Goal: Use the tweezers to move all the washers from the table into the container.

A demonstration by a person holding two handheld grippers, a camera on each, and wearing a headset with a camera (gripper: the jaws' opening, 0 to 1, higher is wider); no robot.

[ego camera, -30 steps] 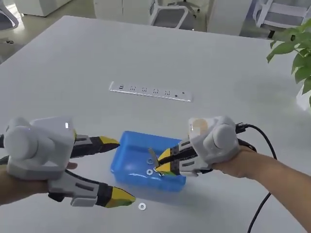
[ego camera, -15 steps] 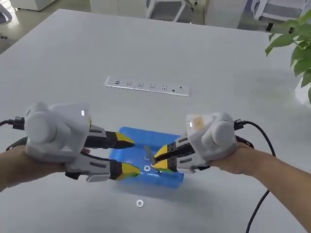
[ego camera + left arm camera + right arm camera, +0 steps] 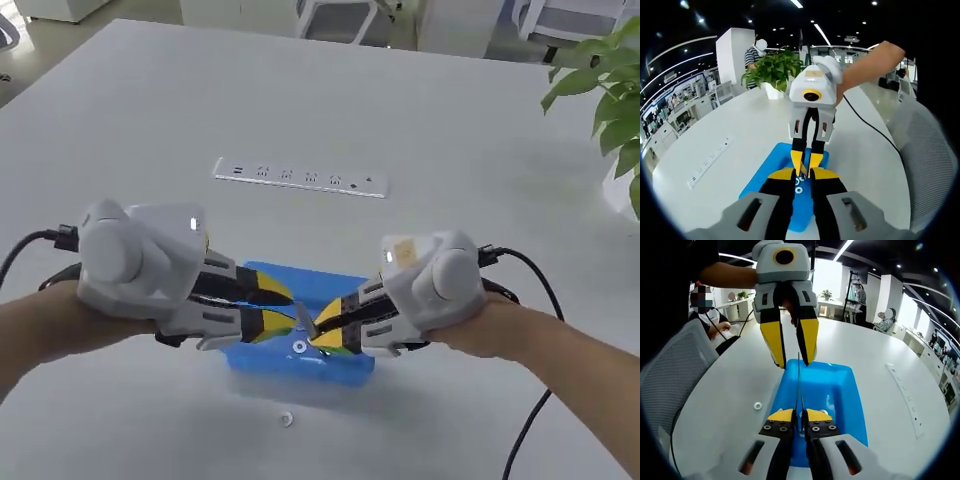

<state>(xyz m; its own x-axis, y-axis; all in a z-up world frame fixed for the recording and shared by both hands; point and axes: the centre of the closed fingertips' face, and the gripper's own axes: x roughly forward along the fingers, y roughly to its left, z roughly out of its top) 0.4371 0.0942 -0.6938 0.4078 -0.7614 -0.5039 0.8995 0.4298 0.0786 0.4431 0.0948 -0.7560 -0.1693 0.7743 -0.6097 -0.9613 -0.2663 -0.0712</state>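
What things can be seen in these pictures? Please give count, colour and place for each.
table: one, white, under everything
container: one, blue, on the table below both grippers
washer on the table: one, silver, near side of the container
washer in the container: at least one, silver
tweezers: one, metal, held in the right gripper
power strip: one, white, beyond the container
plant: one, green, far right
left gripper: one, white, black and yellow, open
right gripper: one, same colours, shut on the tweezers

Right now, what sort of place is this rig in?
Likely an open-plan office: a large white table with a power strip on it, office chairs beyond it, and a potted plant.
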